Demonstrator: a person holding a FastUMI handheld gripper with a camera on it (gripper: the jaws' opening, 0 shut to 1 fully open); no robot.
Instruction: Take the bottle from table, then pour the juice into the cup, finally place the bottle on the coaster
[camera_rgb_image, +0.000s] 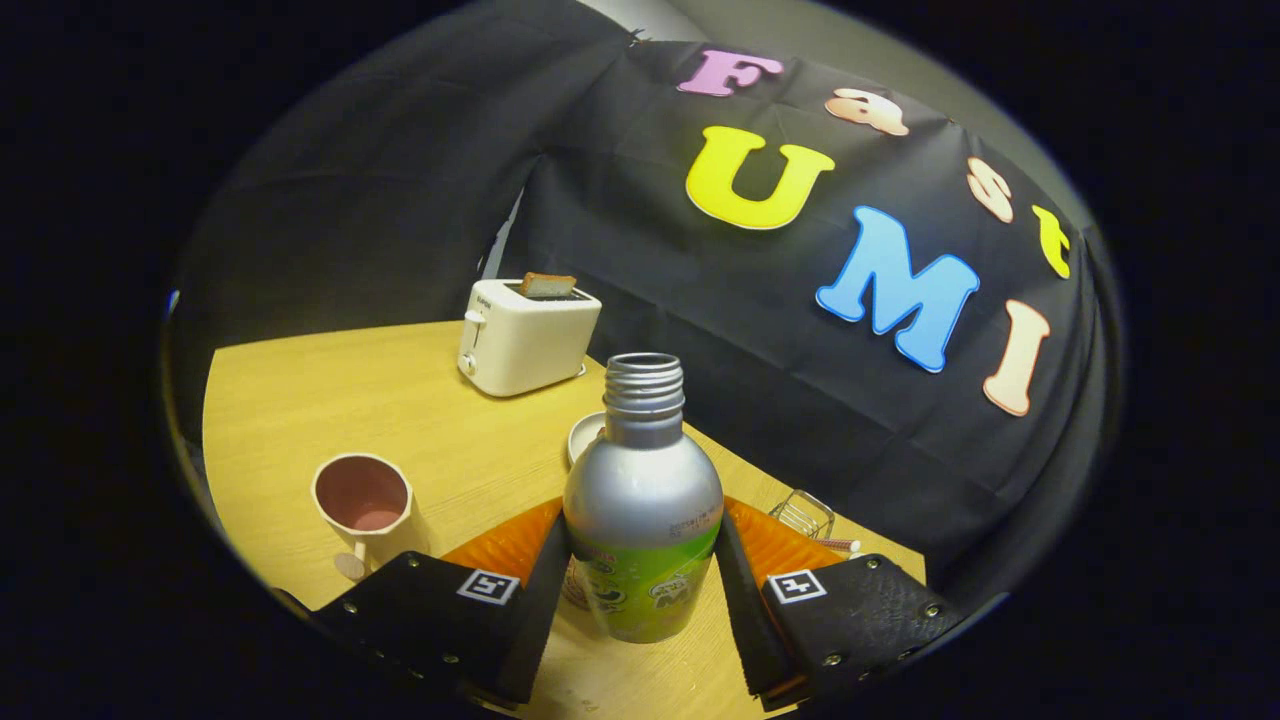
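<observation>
Bottle (642, 500): silver on top, green below, cap off, standing up straight between the jaws, just above the desk or lifted a little off it; hard to tell which.
Jaws (643, 590): clamped on the bottle, one on each side, pressing low on its body, likely so the open top stays up and nothing spills.
Cup (364, 505): pale with a pink inside, open and empty-looking, on the desk off to the left of the bottle, near but not touching.
Why there: close enough to tip the bottle over it for the pour.
Coaster (520, 545): probably the orange round thing lying flat behind the bottle, partly hidden by the jaws; looks like the spot for the bottle at the end.
Small bowl (583, 436): white, just behind the bottle's neck.
Wire rack (803, 515): little, off to the right, past the orange thing.
Toaster (525, 335): white, a slice of bread poking out, far back on the desk.
Desk (300, 400): yellow wood.
Step now: bottle taken; pour not yet done.
Watch out: open top, so tip slowly over the cup.
</observation>
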